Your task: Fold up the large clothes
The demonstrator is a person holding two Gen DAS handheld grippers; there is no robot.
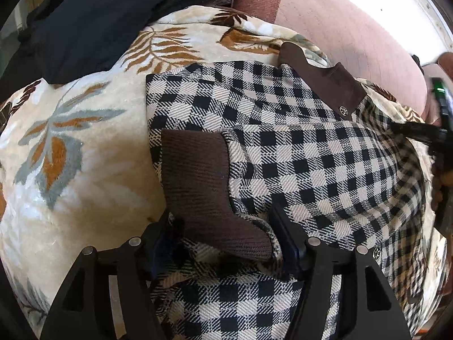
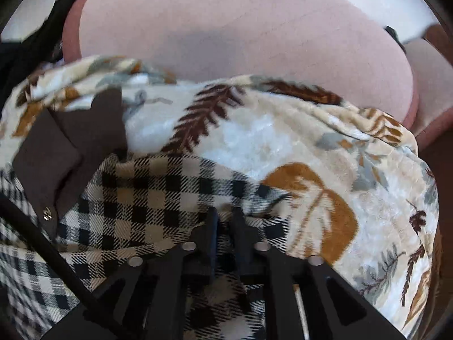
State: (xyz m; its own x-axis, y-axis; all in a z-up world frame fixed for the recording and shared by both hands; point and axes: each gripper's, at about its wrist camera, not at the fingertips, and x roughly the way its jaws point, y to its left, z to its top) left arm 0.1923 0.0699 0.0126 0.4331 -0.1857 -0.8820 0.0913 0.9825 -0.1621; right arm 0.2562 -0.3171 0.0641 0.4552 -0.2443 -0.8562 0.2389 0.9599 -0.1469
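A black-and-cream checked jacket (image 1: pixel 297 147) with a brown collar (image 1: pixel 325 76) and brown ribbed cuff (image 1: pixel 203 181) lies partly folded on a leaf-patterned blanket (image 1: pixel 79 147). My left gripper (image 1: pixel 223 226) is open, its fingers on either side of the cuff and the sleeve fabric under it. My right gripper (image 2: pixel 225 218) is shut on the jacket's checked edge (image 2: pixel 158 198), next to the collar (image 2: pixel 70 147). The right gripper also shows at the far right of the left wrist view (image 1: pixel 441 130).
The blanket (image 2: pixel 325 170) covers a pink cushioned surface (image 2: pixel 240 34). A dark navy garment (image 1: pixel 93 14) lies at the back left. A white wall edge (image 1: pixel 419 8) is at the upper right.
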